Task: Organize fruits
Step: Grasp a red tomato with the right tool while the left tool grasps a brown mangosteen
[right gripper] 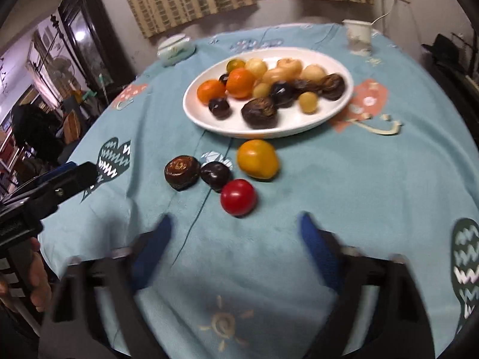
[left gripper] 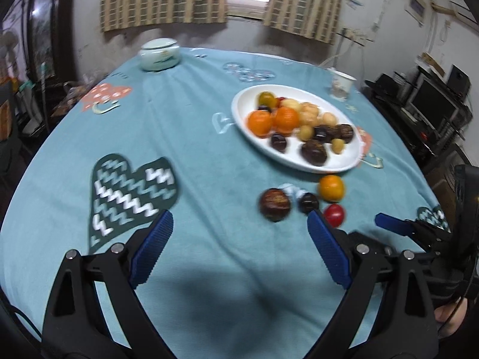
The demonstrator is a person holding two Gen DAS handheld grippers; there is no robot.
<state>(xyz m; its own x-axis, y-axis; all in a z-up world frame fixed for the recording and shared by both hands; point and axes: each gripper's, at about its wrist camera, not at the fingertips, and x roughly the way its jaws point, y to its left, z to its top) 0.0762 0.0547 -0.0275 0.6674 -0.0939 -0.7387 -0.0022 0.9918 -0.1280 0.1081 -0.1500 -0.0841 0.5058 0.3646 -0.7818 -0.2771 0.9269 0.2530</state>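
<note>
Right gripper [right gripper: 233, 224] blurred, released | left gripper [left gripper: 239, 221] released | oval plate [right gripper: 209, 119] long axis lower left–upper right | red tomato [right gripper: 238, 197] centre frame.

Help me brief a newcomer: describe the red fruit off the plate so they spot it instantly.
Find the white oval plate piled with fruit on the blue tablecloth. Four loose fruits lie just in front of it. The red fruit is nearest the right gripper: smooth, glossy, the only red one beside two dark fruits and a yellow-orange one.
</note>
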